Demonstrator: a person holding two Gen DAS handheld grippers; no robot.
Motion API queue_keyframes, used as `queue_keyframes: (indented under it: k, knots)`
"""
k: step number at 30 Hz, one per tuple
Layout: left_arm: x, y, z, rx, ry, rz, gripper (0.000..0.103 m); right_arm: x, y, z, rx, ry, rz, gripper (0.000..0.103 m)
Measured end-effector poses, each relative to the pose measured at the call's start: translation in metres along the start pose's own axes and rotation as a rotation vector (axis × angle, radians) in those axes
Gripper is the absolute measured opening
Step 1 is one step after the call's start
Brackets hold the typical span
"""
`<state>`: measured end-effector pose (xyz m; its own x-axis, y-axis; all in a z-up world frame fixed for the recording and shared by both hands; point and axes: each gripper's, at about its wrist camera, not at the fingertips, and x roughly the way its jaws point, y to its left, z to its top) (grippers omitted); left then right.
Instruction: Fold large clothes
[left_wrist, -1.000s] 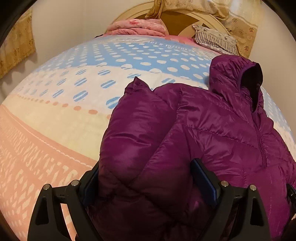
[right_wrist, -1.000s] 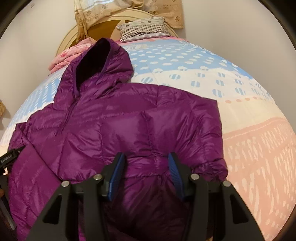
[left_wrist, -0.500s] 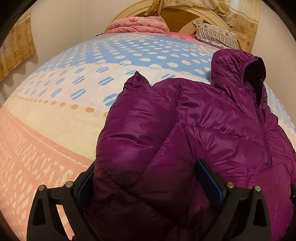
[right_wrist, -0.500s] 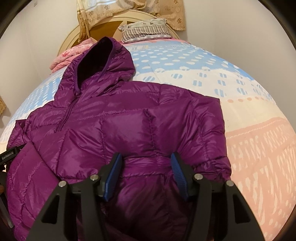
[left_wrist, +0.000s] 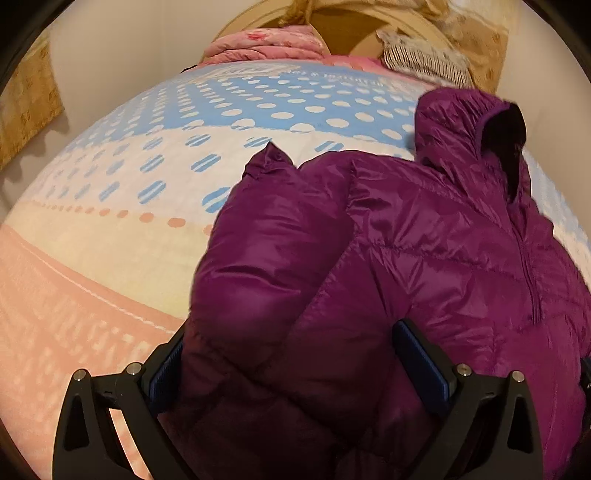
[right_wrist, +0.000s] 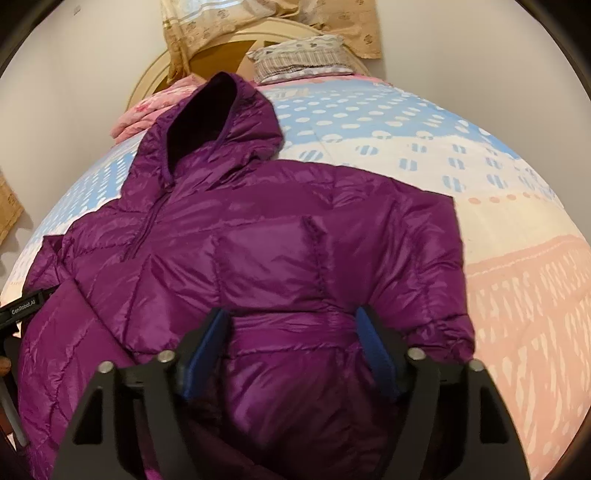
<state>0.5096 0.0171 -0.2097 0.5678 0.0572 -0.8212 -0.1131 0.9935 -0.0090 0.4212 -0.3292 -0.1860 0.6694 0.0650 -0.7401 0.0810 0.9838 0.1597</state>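
A purple hooded down jacket (right_wrist: 280, 236) lies front-up on the bed (right_wrist: 424, 147), both sleeves folded in. The left hand-held gripper (left_wrist: 291, 365) is spread wide over the left sleeve. The right hand-held gripper (right_wrist: 291, 350) is opening, fabric between its jaws. "GenRobot.AI" reads on the label (right_wrist: 23, 307) at the left edge.

Both wrist cameras close above jacket (left_wrist: 424, 258), angled down toward headboard (right_wrist: 155, 70); jacket shared.
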Motion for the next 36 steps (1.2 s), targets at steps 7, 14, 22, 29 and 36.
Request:
queue_keyframes:
  k: [7,14,22,29,36]
  knots:
    - [-0.074,-0.021,0.056,0.207,-0.125,-0.104,0.102,-0.02,-0.008,0.056,-0.045,0.057,0.105,0.093]
    - [-0.046,-0.063,0.152,0.175,-0.123,-0.227,0.102,0.01,-0.04,0.154,0.062,0.007,0.161,0.097]
    - [0.044,-0.081,0.224,-0.019,-0.05,-0.259,0.102,0.079,-0.05,0.227,0.138,-0.018,0.205,0.097]
    - [0.085,-0.097,0.249,-0.066,-0.005,-0.337,0.102,0.138,-0.056,0.253,0.236,-0.005,0.222,0.097]
    - [0.119,-0.121,0.257,0.007,0.026,-0.309,0.102,0.176,-0.051,0.255,0.236,0.039,0.236,0.097]
